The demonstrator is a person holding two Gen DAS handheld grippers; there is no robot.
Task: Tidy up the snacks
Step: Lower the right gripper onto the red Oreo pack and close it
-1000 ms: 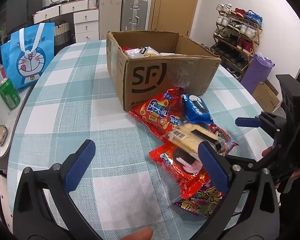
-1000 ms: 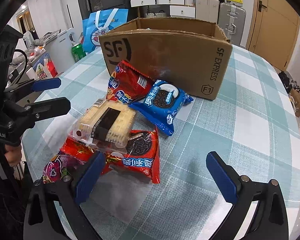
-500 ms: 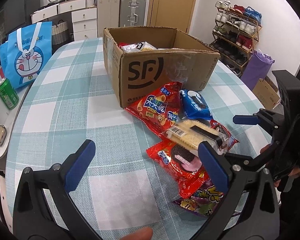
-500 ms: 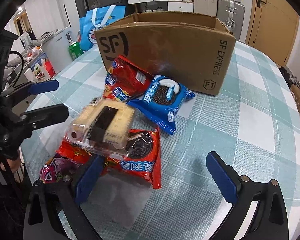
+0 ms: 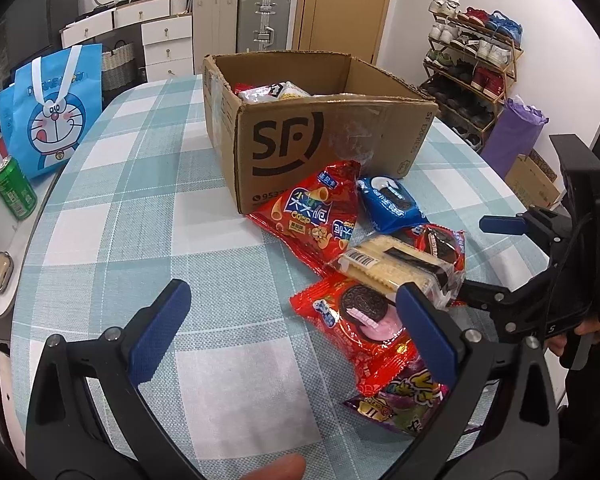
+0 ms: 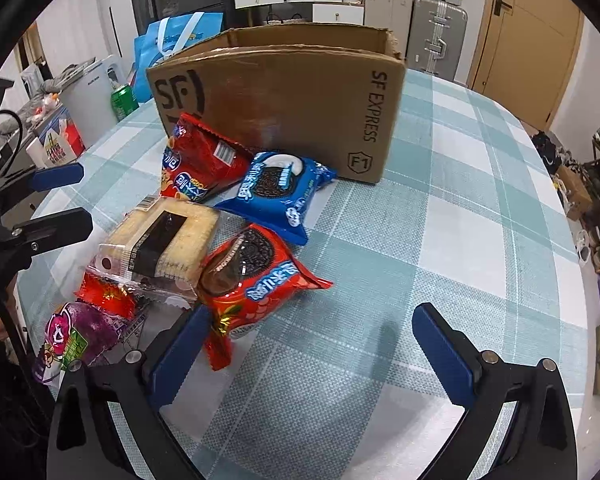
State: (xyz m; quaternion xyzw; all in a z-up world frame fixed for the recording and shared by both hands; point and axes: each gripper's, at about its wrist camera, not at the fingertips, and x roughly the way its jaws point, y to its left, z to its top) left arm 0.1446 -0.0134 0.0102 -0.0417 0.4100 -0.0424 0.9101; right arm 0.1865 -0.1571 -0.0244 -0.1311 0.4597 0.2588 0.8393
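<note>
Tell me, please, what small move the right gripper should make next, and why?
Probably ease the open right gripper forward and slightly left to straddle the red Oreo pack. That pack lies nearest its fingers, loose outside the cardboard box, and both grippers are empty.

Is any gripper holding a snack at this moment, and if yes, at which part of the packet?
Nothing is held. The left gripper and the right gripper are both open above the table, and no packet sits between their fingers.

A home: shoe rack (image 5: 474, 68), suitcases (image 5: 263, 20), drawers (image 5: 166, 46).
</note>
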